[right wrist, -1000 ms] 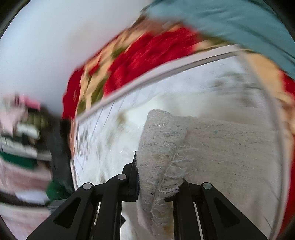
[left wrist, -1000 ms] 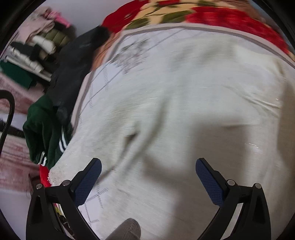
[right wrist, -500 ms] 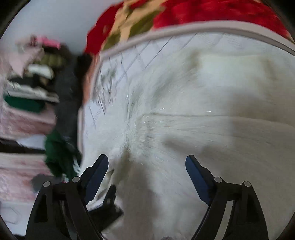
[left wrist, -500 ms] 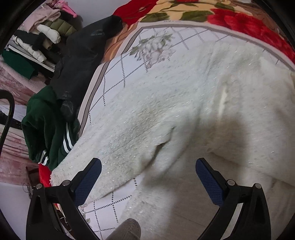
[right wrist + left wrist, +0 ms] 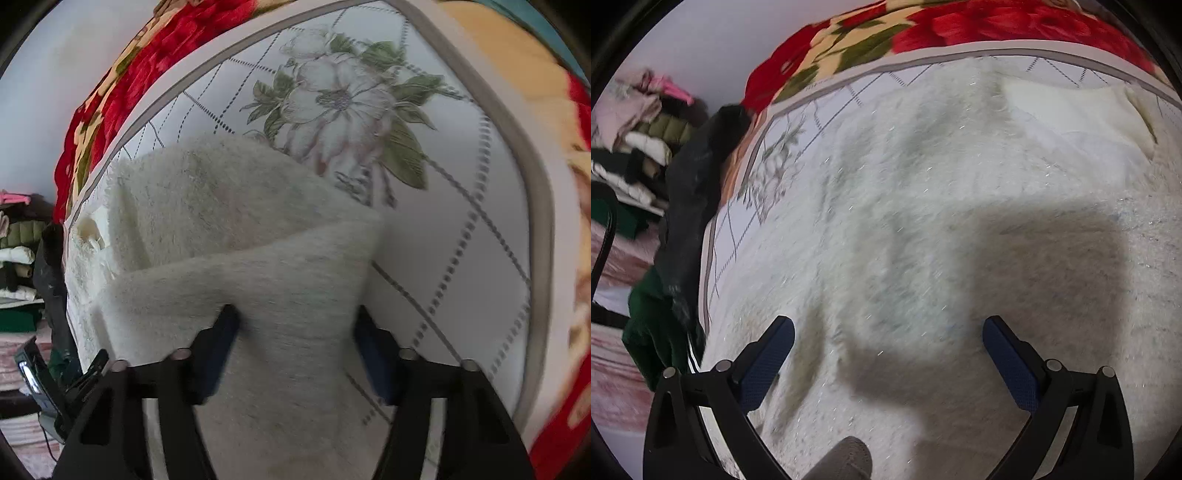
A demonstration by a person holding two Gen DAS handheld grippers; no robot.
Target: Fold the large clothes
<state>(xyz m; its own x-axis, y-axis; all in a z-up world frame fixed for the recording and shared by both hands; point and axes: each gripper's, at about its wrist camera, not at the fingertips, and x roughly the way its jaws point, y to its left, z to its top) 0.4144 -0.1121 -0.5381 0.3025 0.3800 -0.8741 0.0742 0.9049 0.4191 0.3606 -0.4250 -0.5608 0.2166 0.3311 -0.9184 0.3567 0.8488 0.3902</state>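
Note:
A large white fluffy garment lies spread over the quilted floral bed cover. My left gripper hovers just above it, jaws wide open with nothing between them; its shadow falls on the fabric. In the right wrist view a fold of the same white garment is raised off the bed cover and narrows into my right gripper. Those jaws are closing, and both fingers touch the bunched cloth, which hides their tips.
A red flowered blanket lies along the far edge of the bed. Dark and green clothes hang over the left edge, with stacked folded clothes beyond. A phone on a clamp stands low on the left.
The right gripper let go of the garment's edge, opened wide, moved down and across, and now closes on a new fold. The left gripper stayed open and shifted over the garment.

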